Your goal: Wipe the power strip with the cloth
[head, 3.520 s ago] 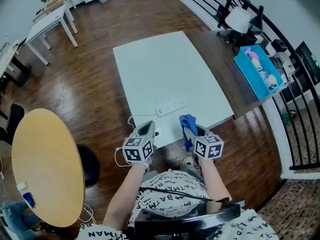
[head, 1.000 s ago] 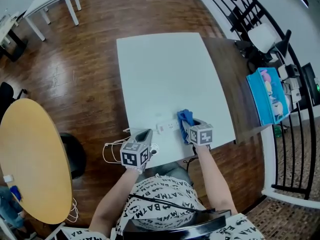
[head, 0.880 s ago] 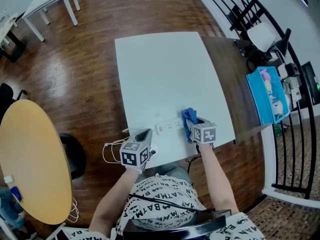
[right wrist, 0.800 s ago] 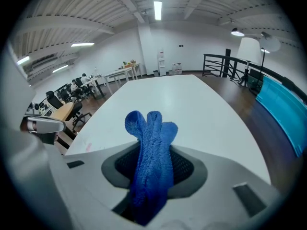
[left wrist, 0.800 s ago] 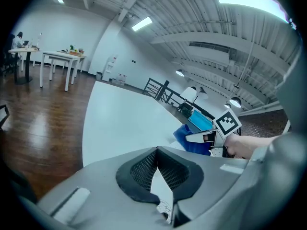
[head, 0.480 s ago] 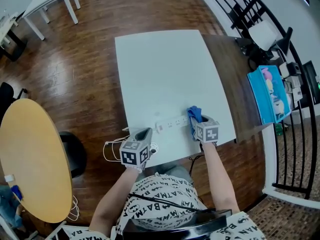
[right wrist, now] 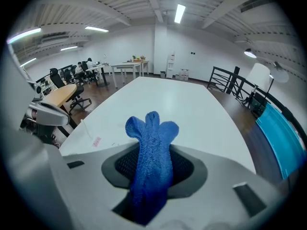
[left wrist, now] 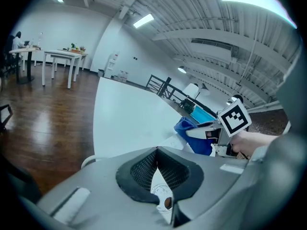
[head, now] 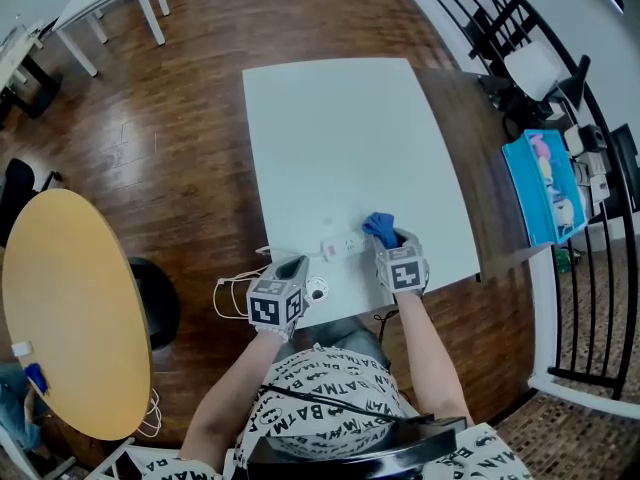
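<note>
A white power strip [head: 342,245] lies near the front edge of the white table [head: 330,128]; the right gripper view shows it low on the left [right wrist: 94,139], with a red mark. My right gripper [head: 386,244] is shut on a blue cloth [head: 379,226], which rests at the strip's right end. The cloth [right wrist: 152,150] sticks up out of the shut jaws of the right gripper [right wrist: 153,153]. My left gripper [head: 292,266] hovers at the table's front edge, left of the strip, shut and holding nothing [left wrist: 156,150]. From there I see the cloth [left wrist: 192,132] to the right.
A white cable [head: 236,290] loops off the table's front left edge. A round wooden table [head: 70,308] stands to the left and a black stool [head: 160,303] beside it. A dark side table with a blue box [head: 545,183] and a black railing [head: 490,18] lie to the right.
My right gripper slid the cloth rightward along the strip, then back a little onto its right end. The left gripper stayed in place. The head view shifted slightly.
</note>
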A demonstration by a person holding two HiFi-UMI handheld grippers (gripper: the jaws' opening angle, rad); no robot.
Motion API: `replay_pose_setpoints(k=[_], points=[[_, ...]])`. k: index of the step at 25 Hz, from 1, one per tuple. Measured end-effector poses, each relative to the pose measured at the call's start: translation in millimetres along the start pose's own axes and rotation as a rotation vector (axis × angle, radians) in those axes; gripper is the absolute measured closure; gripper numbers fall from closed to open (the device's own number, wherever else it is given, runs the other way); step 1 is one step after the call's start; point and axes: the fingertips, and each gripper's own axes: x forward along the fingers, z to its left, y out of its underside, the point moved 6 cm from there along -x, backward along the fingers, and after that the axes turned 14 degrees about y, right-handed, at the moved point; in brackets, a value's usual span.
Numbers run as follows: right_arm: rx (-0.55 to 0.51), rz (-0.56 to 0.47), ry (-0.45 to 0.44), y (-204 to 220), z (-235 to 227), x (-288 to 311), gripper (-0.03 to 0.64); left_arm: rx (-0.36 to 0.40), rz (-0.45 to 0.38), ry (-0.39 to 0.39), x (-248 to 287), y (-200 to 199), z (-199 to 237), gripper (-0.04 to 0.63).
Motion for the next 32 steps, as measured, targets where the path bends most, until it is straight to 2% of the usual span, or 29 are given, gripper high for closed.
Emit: replay_pose_setpoints(k=[4, 16, 20, 22, 24, 27, 32], points=[[0.019, -0.011, -0.075, -3.3, 30.7, -6.6, 0.466, -0.008, 0.006, 0.002, -5.8, 8.5, 0.5, 0.595], [-0.057, -0.043, -0.283, -18.3, 130.0, -31.1, 0.466, -0.002, -0.009, 0.005, -25.3, 16.8, -1.0, 0.595], [-0.065, -0.073, -0.281, -32.4, 120.9, -38.8, 0.466, 0.004, 0.008, 0.023, -30.4, 18.5, 0.1, 0.595], [-0.087, -0.084, -0.315, -41.4, 101.5, -40.6, 0.466, 0.017, 0.02, 0.034, -22.7, 17.0, -4.2, 0.595], [-0.151, -0.097, -0.36, -48.6, 79.4, -39.0, 0.466, 0.04, 0.036, 0.045, -8.4, 16.5, -10.4, 0.595], [-0.322, -0.12, -0.401, -60.3, 52.0, -31.8, 0.466, 0.076, 0.073, 0.054, 19.1, 18.9, -16.3, 0.595], [-0.575, -0.072, -0.579, -73.1, 39.9, -8.2, 0.466, 0.129, 0.134, 0.055, 61.2, 16.8, -24.2, 0.595]])
